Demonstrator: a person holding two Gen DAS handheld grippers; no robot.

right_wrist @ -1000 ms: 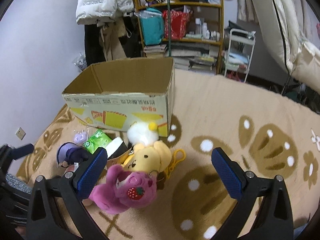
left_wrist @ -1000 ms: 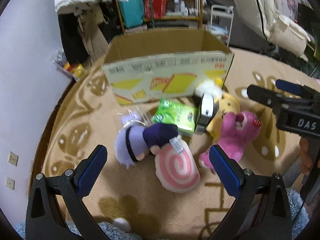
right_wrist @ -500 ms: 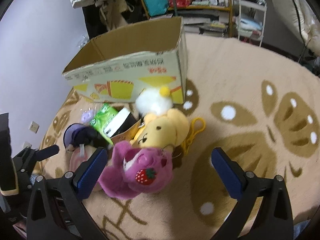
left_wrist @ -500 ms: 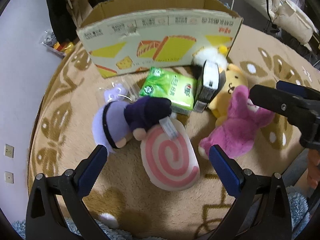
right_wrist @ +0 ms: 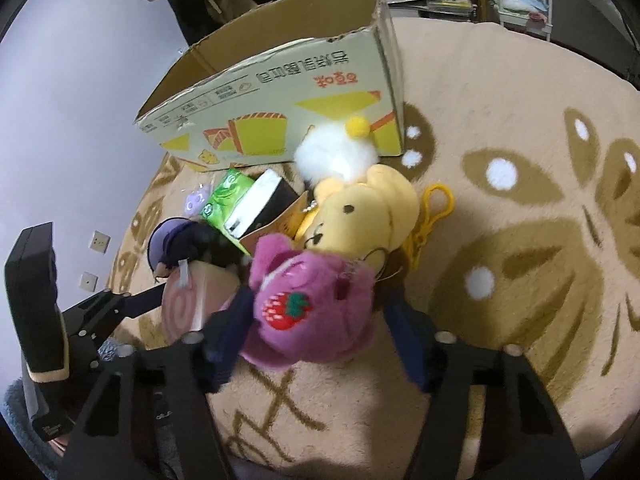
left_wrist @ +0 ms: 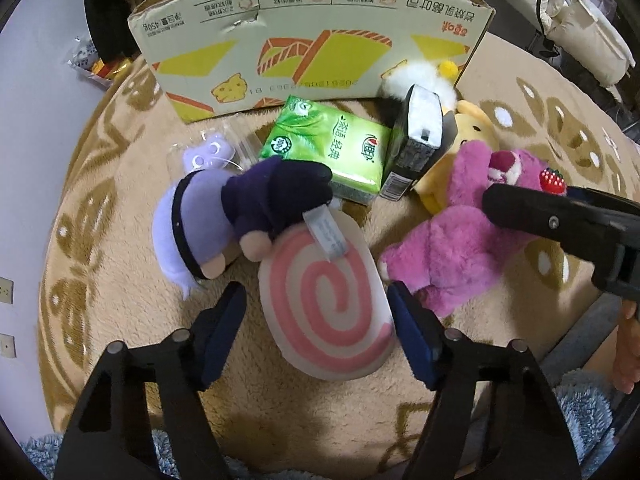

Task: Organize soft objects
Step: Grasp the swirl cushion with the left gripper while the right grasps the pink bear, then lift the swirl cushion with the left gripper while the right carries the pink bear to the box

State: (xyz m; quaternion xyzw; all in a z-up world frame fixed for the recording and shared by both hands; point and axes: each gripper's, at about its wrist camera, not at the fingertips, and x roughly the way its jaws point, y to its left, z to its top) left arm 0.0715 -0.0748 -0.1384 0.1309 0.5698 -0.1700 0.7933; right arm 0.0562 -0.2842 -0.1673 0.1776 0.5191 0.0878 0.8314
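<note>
A pink-spiral roll cushion (left_wrist: 326, 296) lies on the rug between the open jaws of my left gripper (left_wrist: 320, 320). A purple plush doll (left_wrist: 236, 216) rests on the cushion's far end. A pink bear plush (right_wrist: 308, 300) with a strawberry patch lies between the open jaws of my right gripper (right_wrist: 316, 332); it also shows in the left wrist view (left_wrist: 460, 248). A yellow bear plush (right_wrist: 368, 208) and a white fluffy ball (right_wrist: 336, 152) lie behind it. An open cardboard box (left_wrist: 312, 32) stands beyond the toys.
A green tissue pack (left_wrist: 332, 148) and a black-and-white carton (left_wrist: 416, 140) lie in front of the box. The beige patterned rug (right_wrist: 520, 240) spreads to the right. Shelves and hanging coats stand behind the box. The wall is to the left.
Both grippers have moved down and forward. The left jaws now flank the spiral cushion and the right jaws flank the pink bear, and both have narrowed.
</note>
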